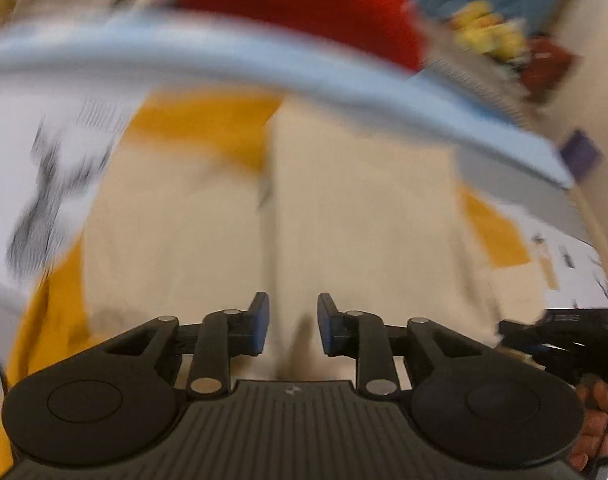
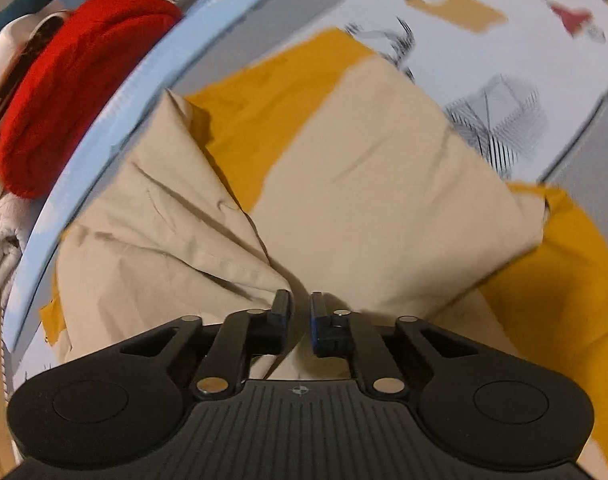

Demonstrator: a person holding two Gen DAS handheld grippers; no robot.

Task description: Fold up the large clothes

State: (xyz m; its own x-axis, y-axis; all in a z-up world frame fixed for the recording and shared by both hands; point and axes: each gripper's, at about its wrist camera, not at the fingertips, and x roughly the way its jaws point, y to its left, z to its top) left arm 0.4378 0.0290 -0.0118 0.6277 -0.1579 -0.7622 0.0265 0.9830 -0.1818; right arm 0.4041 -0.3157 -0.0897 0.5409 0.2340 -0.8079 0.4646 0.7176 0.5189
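A beige garment (image 2: 368,184) lies spread on a mustard-yellow cloth (image 2: 272,92), with two long parts that meet at my right gripper. My right gripper (image 2: 301,320) is shut on a pinched fold of the beige fabric. In the blurred left wrist view the same beige garment (image 1: 344,216) fills the middle. My left gripper (image 1: 293,322) is open just above it, with beige fabric showing between its blue pads (image 1: 260,320). The right gripper shows at that view's right edge (image 1: 564,336).
A light blue edge (image 2: 104,120) borders the work surface. Beyond it sit a red knit item (image 2: 84,76) and other piled clothes (image 1: 488,36). A white patterned sheet (image 2: 484,40) covers the surface under the yellow cloth.
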